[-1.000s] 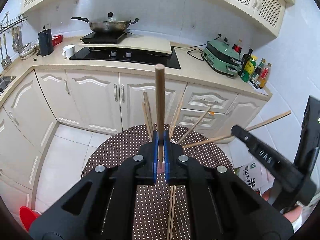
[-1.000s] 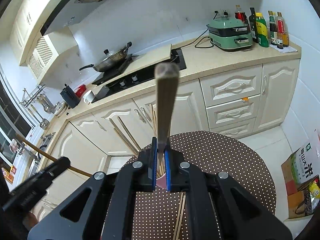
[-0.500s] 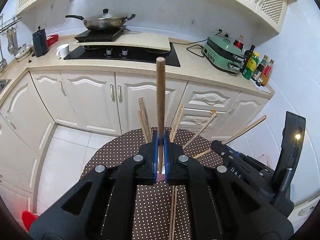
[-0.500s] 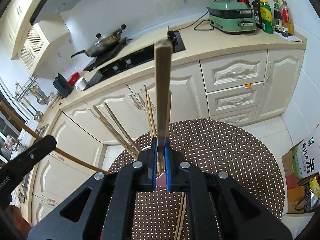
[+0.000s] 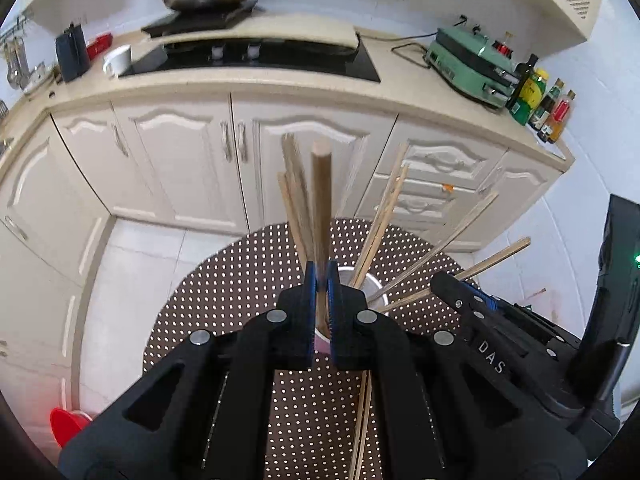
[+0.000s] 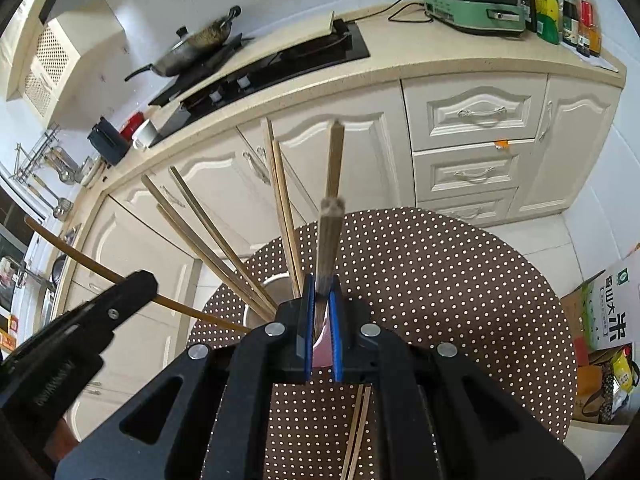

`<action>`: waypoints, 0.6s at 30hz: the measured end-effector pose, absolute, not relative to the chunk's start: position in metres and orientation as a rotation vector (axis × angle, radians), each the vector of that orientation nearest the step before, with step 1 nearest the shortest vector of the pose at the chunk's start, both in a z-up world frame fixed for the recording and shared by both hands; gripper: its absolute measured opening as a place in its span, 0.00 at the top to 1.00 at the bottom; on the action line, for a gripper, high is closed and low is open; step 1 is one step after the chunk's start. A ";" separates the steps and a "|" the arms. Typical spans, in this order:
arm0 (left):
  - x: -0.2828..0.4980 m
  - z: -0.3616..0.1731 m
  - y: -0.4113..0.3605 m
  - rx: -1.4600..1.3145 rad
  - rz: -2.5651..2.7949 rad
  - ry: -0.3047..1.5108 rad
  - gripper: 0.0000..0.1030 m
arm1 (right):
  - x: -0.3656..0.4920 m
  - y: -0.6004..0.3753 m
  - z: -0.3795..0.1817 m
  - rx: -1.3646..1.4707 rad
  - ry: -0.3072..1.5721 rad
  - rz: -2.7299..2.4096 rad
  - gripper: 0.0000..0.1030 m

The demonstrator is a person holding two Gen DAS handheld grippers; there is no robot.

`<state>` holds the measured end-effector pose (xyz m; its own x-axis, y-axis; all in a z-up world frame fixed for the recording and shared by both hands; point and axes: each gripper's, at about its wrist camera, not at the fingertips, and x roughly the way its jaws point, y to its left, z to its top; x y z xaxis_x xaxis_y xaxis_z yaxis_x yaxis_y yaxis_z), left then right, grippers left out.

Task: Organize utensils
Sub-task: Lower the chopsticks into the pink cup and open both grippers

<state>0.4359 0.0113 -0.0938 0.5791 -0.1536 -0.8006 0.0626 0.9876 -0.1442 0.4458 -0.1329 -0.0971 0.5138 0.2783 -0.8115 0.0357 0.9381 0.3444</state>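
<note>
Kitchen cabinets and a cream counter are filling the background, and a round table under a brown dotted cloth [image 5: 224,304] is sitting below both cameras.

Starting at the tongs: the left gripper [image 5: 320,280] is clamping its blue pads on a dark round-ended chopstick [image 5: 321,200], which is sticking up and away from the camera. The right gripper [image 6: 321,292] is likewise pinching a brown squared chopstick [image 6: 329,240], its far end pointing up. Both sets of jaws are pressed together on their sticks with no gap showing.

Just beyond the fingertips a metal holder cup [image 5: 372,280] is standing on the cloth, with several pale bamboo chopsticks [image 5: 384,216] fanning out of it at different slants. Two more pale sticks [image 6: 358,424] are lying flat on the cloth, partly hidden under the gripper bodies.

By my reading, the step in hand is dropping the two held chopsticks into the cup. Each lower tip is hidden behind the pads, so I cannot tell whether either is already inside the rim. The next move is calling for lining each stick up over the opening, threading between the leaning ones without knocking them, then releasing. The loose pair on the cloth is probably waiting for later.
</note>
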 end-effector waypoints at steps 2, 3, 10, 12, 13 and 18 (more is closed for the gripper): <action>0.440 -0.102 0.015 -0.117 -0.126 0.960 0.95 | 0.448 -0.131 -0.100 0.342 1.028 0.141 0.93; 0.442 -0.106 0.016 -0.125 -0.127 0.970 0.95 | 0.449 -0.131 -0.101 0.347 1.026 0.136 0.93; 0.454 -0.138 0.024 -0.177 -0.127 1.048 0.95 | 0.454 -0.124 -0.115 0.347 1.070 0.141 0.91; 0.455 -0.143 0.025 -0.172 -0.126 1.044 0.93 | 0.454 -0.123 -0.118 0.335 1.088 0.140 0.91; 0.456 -0.146 0.024 -0.164 -0.127 1.051 0.93 | 0.454 -0.121 -0.119 0.327 1.093 0.138 0.90; 0.456 -0.158 0.024 -0.160 -0.143 1.098 0.87 | 0.446 -0.120 -0.120 0.299 1.084 0.145 0.55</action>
